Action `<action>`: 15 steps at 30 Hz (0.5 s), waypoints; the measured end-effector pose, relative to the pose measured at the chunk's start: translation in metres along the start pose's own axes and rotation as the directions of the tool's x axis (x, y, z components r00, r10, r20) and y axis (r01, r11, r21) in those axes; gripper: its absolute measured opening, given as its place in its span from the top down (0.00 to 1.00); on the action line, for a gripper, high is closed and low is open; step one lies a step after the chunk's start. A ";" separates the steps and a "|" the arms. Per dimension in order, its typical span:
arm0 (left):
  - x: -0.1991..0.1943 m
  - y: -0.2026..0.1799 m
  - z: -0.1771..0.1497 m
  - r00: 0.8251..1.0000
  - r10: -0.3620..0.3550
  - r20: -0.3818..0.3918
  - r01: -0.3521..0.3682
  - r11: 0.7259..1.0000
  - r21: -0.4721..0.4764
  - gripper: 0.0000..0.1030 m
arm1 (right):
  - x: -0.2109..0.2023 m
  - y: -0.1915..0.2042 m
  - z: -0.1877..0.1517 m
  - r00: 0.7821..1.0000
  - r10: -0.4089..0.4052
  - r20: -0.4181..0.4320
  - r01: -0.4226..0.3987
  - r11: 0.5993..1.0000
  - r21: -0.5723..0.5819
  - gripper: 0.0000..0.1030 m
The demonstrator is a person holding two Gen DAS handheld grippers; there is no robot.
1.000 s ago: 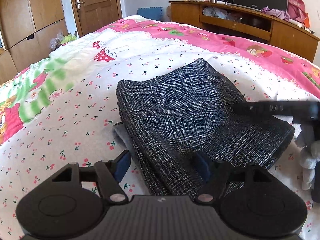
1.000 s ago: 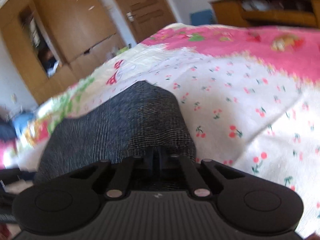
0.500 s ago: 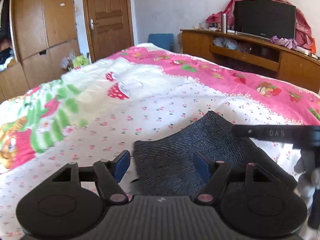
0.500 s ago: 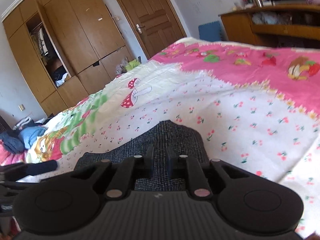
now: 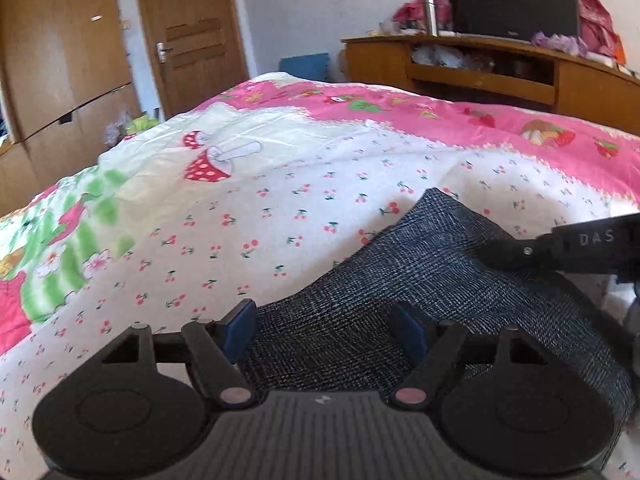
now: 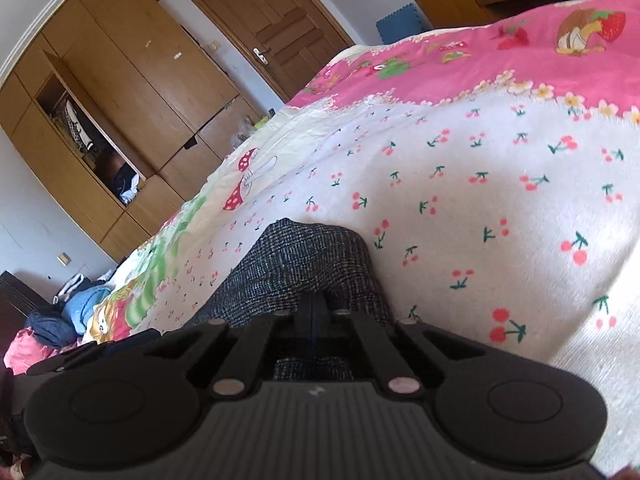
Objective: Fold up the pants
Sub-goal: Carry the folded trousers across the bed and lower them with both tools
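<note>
One pair of dark checked pants (image 5: 420, 300) lies folded into a thick bundle on the bed (image 5: 280, 208), on the white part of the cover with the small cherries. In the left wrist view the bundle's long axis runs from the lower left, just in front of the camera, up toward the right, with a rounded corner pointing at the pink border. There are two tools. The left tool (image 5: 324, 326) has its jaws spread wide and they have just been opening further; the near edge of the pants sits between the blue pads (image 5: 239, 326), which do not press on it. The right tool (image 6: 316, 312) has its jaws fully together over the pants; whether any cloth is pinched between them cannot be told. Its black arm shows over the pants' right side in the left view.
</note>
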State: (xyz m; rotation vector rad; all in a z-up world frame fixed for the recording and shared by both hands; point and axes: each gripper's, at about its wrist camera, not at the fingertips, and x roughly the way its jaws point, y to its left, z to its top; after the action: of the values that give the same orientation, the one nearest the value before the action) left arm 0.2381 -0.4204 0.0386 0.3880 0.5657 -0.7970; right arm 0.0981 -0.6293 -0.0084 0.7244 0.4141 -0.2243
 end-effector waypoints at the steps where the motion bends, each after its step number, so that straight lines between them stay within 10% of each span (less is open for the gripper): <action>1: -0.006 0.001 0.001 1.000 0.004 0.008 -0.004 1.000 -0.012 0.15 | -0.005 0.005 0.002 1.000 0.001 0.004 -0.001 1.000 -0.005 0.98; 7: -0.036 0.029 0.008 0.995 -0.014 0.102 0.030 0.987 -0.156 0.15 | -0.030 0.043 0.022 0.998 0.003 0.064 0.004 0.993 -0.122 0.87; 15: 0.003 0.031 -0.015 1.000 0.021 0.009 -0.019 0.985 -0.171 0.11 | 0.031 0.039 0.023 0.985 -0.168 -0.040 0.159 0.972 -0.171 0.97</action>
State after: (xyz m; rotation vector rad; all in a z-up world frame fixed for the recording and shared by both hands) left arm 0.2584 -0.3941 0.0290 0.2309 0.6143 -0.7248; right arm 0.1457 -0.6184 0.0170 0.5325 0.5382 -0.3215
